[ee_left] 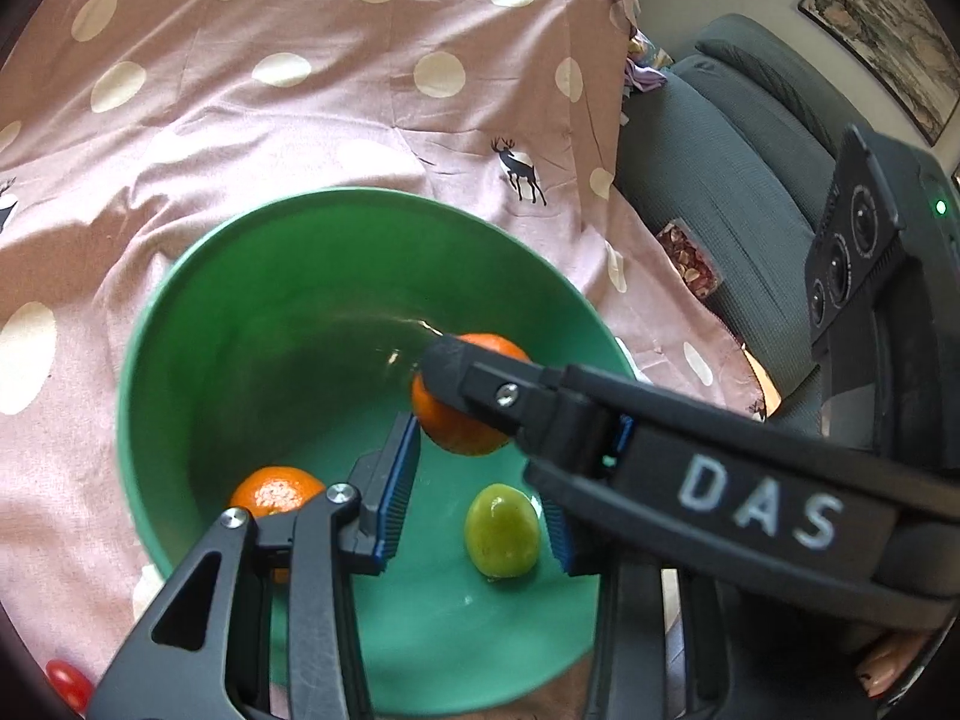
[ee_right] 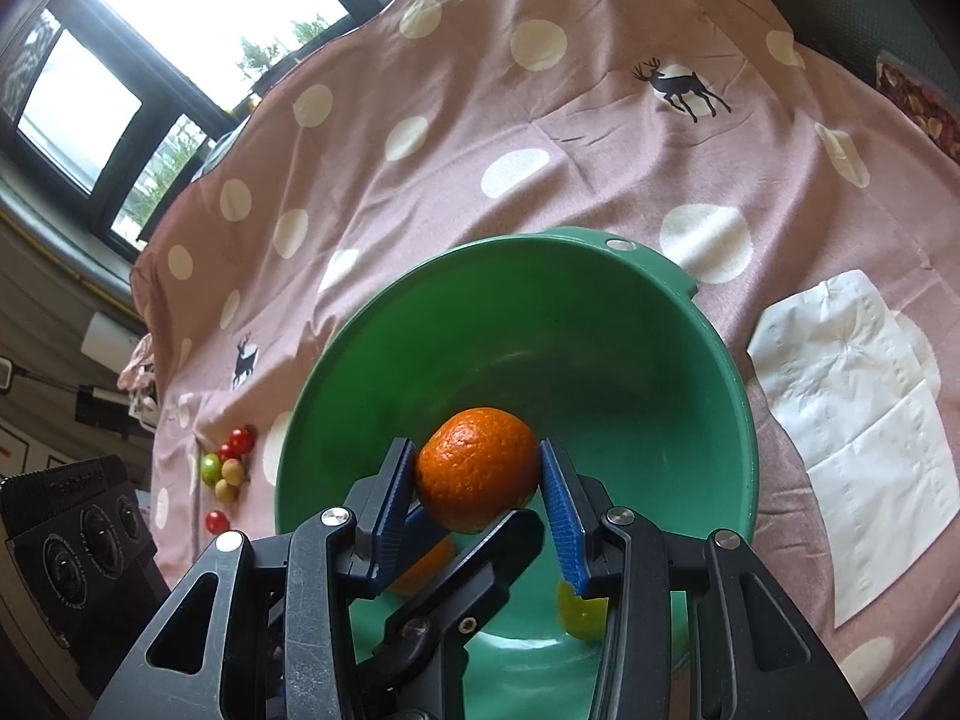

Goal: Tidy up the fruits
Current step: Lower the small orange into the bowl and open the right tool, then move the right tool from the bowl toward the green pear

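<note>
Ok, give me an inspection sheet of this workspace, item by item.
Surface: pink dotted cloth with deer prints, creased.
Job's things: green bowl holding an orange and a green fruit; a second orange held above the bowl's inside.
Clutter: white tissue beside the bowl; small red and green fruits on the cloth.
Grippers: right gripper shut on the second orange; left gripper empty, fingers apart over the bowl.
Cables: nothing seen.
Surroundings: windows, grey sofa, framed picture.
</note>
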